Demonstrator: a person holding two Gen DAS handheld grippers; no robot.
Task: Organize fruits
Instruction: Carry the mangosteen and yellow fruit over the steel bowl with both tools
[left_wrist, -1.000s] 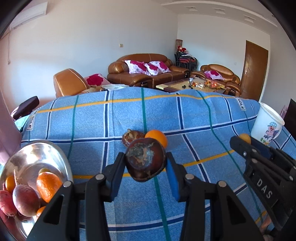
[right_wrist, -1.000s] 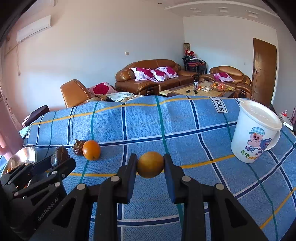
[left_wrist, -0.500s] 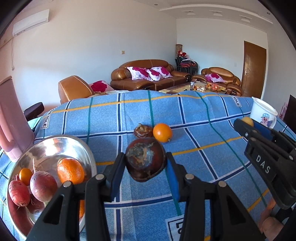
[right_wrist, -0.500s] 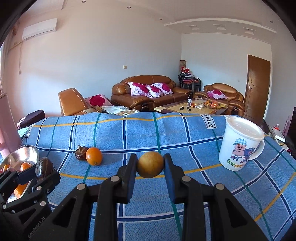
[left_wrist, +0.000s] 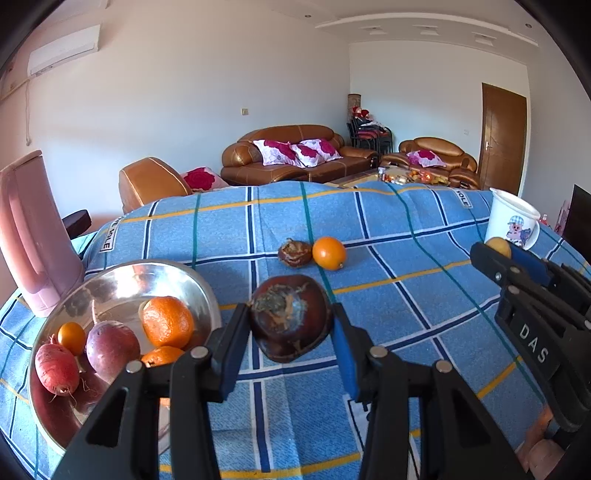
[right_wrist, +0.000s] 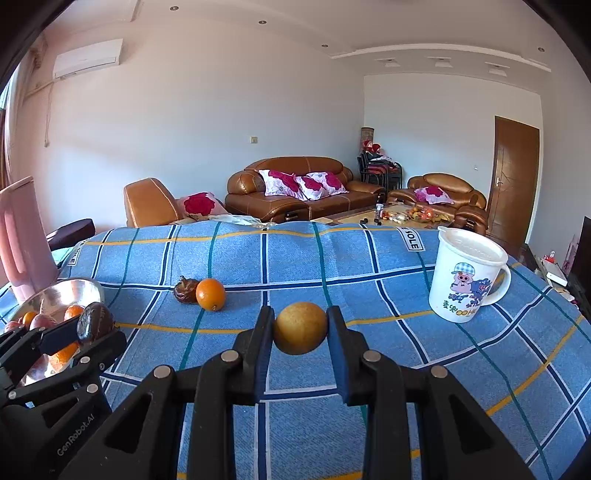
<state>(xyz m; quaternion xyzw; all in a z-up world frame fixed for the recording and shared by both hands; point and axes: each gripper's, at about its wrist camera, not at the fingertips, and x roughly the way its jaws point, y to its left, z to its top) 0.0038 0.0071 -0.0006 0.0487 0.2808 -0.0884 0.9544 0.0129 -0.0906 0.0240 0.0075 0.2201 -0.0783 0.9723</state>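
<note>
My left gripper (left_wrist: 291, 325) is shut on a dark brown wrinkled fruit (left_wrist: 291, 316), held above the blue checked cloth just right of a steel bowl (left_wrist: 122, 273). The bowl holds an orange (left_wrist: 168, 322), a purple fruit (left_wrist: 110, 349), a red radish (left_wrist: 55, 369) and small oranges. My right gripper (right_wrist: 300, 330) is shut on a yellow round fruit (right_wrist: 300, 328) above the cloth. On the cloth lie an orange (left_wrist: 328, 253) and a small brown fruit (left_wrist: 294, 252) side by side; they also show in the right wrist view, the orange (right_wrist: 210, 294) and the brown fruit (right_wrist: 185, 290).
A white lidded mug with a pig cartoon (right_wrist: 466, 275) stands on the right of the table. A pink jug (left_wrist: 31, 236) stands behind the bowl at the left. Brown sofas and a door lie beyond the table's far edge.
Both grippers have pulled back and risen with their fruits still held. The left view now shows more of the bowl and the pink jug.
</note>
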